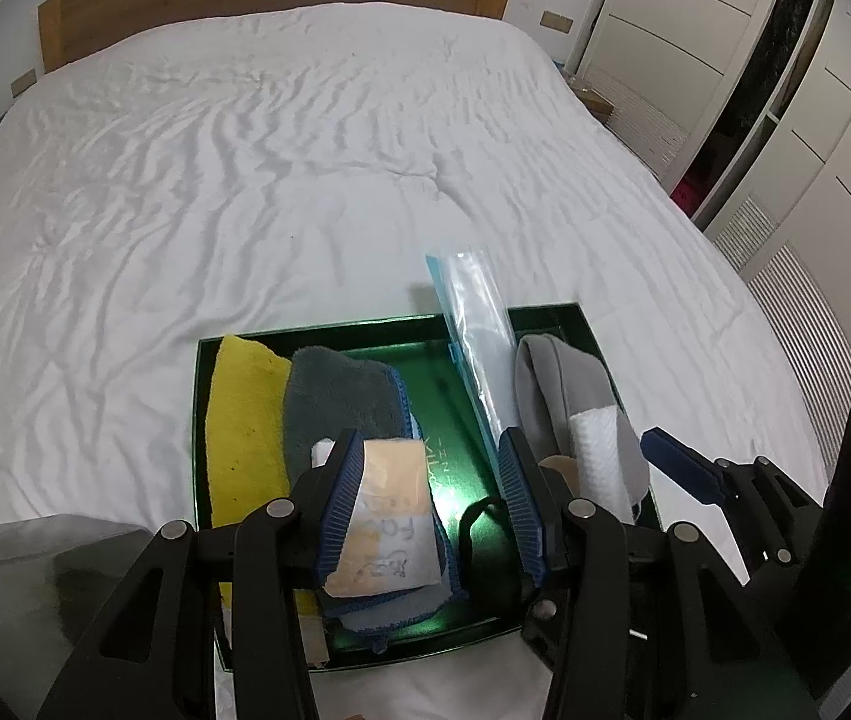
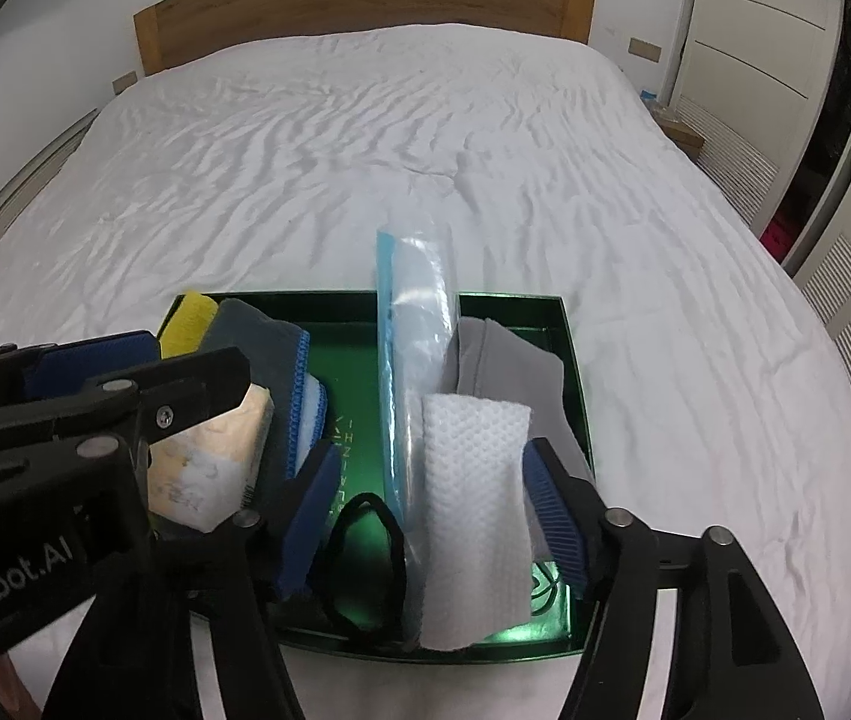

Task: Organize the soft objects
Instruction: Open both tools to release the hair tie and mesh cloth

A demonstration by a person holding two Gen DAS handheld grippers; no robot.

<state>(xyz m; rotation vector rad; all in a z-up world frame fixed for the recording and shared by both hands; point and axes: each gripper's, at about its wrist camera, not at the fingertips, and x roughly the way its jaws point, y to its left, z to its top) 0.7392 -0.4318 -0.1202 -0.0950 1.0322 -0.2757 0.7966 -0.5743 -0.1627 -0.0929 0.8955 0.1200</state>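
Right wrist view: both grippers, right gripper (image 2: 434,510) and left gripper (image 1: 425,504), gape wide, holding nothing; closing could snag the plastic bag (image 2: 416,360) leaning beside the white cloth (image 2: 473,510) in the tray (image 2: 575,360).

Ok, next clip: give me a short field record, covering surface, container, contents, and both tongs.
surface: white bed
container: dark green tray on the bed
left side of tray: yellow cloth, grey cloth, peach packet
middle: clear plastic bag, black hair tie
right side: grey sock, white wipe
left tongs: open, over the tray
right tongs: open, either side of the white wipe
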